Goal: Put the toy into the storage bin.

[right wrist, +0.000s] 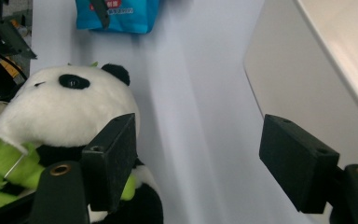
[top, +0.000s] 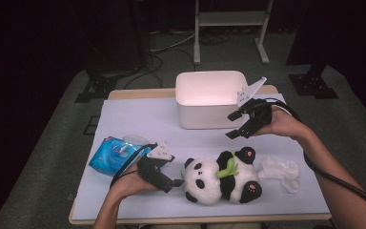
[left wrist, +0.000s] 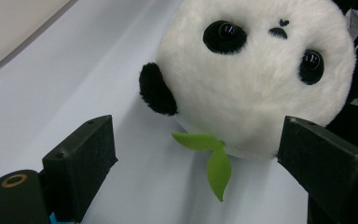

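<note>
A plush panda (top: 219, 179) with a green leaf lies on its back near the table's front edge. My left gripper (top: 172, 184) rests just left of its head, jaws open. In the left gripper view the panda's face (left wrist: 256, 70) sits close ahead of that gripper (left wrist: 198, 126), with nothing pressed between the pads. My right gripper (top: 230, 126) hovers above the table between the panda and the white bin (top: 209, 98), jaws wide open and empty. In the right gripper view, that gripper (right wrist: 198, 123) looks over bare table, with the panda (right wrist: 60, 107) at left and the bin wall (right wrist: 289, 84) at right.
A blue tissue pack (top: 112, 155) lies at the left of the pale table cover (top: 138, 119), behind the left hand. A crumpled white cloth (top: 281, 171) lies right of the panda. The bin stands at the back centre. Dark floor and stand legs surround the table.
</note>
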A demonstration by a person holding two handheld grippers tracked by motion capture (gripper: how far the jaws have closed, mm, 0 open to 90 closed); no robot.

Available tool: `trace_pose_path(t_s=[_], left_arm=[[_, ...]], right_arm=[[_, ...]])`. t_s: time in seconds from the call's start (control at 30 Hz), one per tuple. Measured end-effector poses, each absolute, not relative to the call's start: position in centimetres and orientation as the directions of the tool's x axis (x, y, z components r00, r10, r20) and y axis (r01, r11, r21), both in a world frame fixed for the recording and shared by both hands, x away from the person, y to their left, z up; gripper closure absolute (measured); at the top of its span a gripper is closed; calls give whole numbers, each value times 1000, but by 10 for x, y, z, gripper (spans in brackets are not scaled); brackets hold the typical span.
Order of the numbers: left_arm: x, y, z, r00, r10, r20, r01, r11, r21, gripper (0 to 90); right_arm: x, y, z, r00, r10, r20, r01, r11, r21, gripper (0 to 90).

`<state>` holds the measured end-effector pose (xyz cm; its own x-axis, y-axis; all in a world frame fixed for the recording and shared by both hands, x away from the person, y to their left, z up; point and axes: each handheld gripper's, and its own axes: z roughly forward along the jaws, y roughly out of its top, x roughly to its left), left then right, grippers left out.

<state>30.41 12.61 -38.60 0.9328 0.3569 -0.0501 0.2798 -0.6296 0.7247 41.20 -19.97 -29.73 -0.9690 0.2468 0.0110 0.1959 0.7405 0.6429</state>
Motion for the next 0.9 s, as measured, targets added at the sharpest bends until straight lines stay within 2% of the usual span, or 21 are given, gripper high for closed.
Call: trace_pose_path(t_s=[0.9], left_arm=[[297, 131, -381, 933, 357, -52, 276, -614, 739, 105]], right_arm=[[456, -165, -283, -979, 201, -30, 142, 783, 605, 288]])
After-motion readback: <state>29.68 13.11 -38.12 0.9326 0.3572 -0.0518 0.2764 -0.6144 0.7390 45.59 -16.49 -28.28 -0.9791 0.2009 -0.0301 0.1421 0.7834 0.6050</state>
